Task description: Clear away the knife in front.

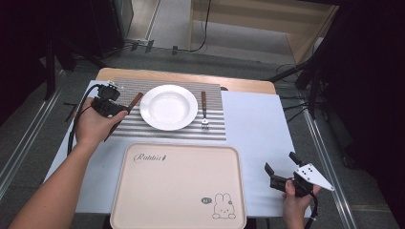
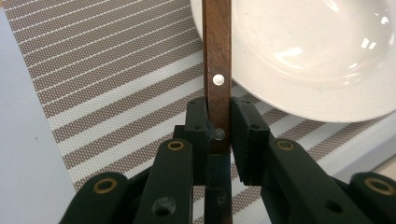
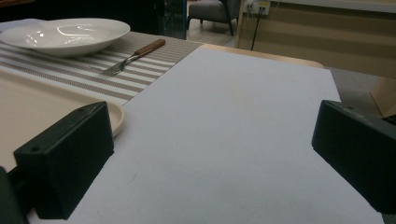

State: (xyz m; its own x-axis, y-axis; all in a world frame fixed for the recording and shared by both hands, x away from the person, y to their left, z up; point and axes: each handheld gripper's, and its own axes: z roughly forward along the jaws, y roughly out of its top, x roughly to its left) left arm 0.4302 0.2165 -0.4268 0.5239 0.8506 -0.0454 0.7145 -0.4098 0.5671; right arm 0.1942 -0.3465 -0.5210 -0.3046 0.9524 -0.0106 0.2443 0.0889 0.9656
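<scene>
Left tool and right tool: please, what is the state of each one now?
Left tool: closed on the wooden handle of a utensil, beside the plate.
Right tool: open, holding nothing.

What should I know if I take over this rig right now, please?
Left gripper: shut on the wooden-handled utensil, held by its handle over the striped placemat, left of the white plate.
Right gripper: open, holding nothing, over the white sheet right of the beige tray.
Fork: lies on the placemat right of the plate.
Done: utensil gripped.
Left: probably to place it; the tray holds nothing yet.
</scene>
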